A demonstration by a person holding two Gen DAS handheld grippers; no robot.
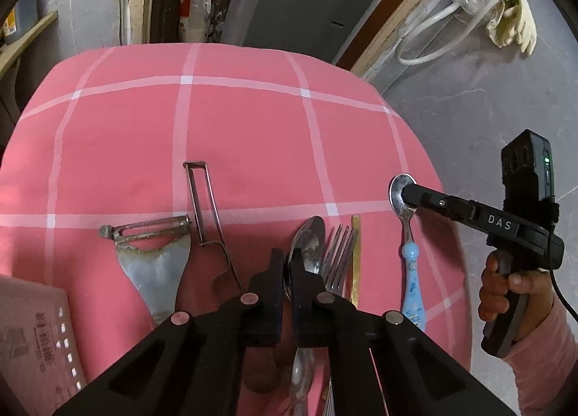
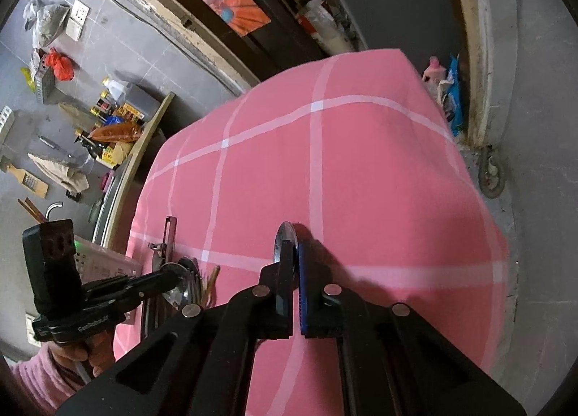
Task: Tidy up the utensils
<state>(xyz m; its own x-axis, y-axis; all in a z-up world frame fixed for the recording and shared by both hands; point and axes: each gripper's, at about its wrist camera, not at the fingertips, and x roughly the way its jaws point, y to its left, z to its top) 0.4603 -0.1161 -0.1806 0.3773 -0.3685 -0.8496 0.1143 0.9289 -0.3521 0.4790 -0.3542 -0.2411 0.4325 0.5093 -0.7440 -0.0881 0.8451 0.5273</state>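
A steel spoon [image 1: 307,246], fork [image 1: 337,253] and gold chopstick [image 1: 356,257] lay side by side; a blue-handled small spoon [image 1: 410,264] lay apart, rightward.

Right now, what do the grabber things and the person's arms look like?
Both are black plastic with two flat fingers. The right gripper says DAS in white, has a green light and a black cable. The left gripper says GenRobot.AI. Both sleeves are pink.

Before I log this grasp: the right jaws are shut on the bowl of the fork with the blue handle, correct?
Not a fork. In the left wrist view the right gripper is shut on the bowl of the blue-handled spoon; the fork lies further left, untouched.
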